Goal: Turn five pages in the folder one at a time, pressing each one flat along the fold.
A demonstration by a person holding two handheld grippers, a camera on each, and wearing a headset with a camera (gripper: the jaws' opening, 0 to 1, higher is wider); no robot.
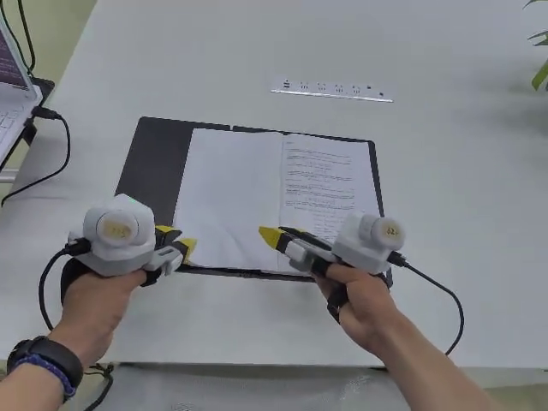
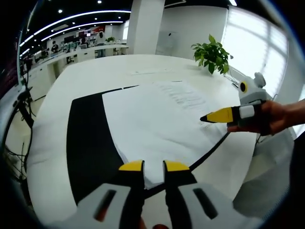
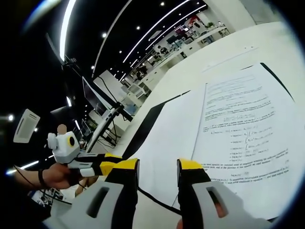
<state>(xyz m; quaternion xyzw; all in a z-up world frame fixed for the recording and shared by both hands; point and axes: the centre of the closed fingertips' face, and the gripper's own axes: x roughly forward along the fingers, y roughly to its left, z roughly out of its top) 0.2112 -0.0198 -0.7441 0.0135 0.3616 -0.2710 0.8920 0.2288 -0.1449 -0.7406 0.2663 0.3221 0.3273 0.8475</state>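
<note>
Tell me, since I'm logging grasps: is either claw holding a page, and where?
Nothing is held: the left claw and right claw both stand empty near the folder's front edge.

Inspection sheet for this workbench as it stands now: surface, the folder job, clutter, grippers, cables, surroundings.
Surface: white table, no spills seen.
Job's things: black folder lying open; blank page left of the fold, printed page right of it, both flat.
Clutter: socket strip beyond the folder; laptop at the left edge of the head view.
Grippers: left gripper at the folder's near left edge, jaws slightly apart, holding nothing; right gripper over the pages' near edge, jaws apart, holding nothing.
Cables: left gripper's cable; right gripper's cable; laptop cable across the table.
Surroundings: potted plant; open office with ceiling lights.
</note>
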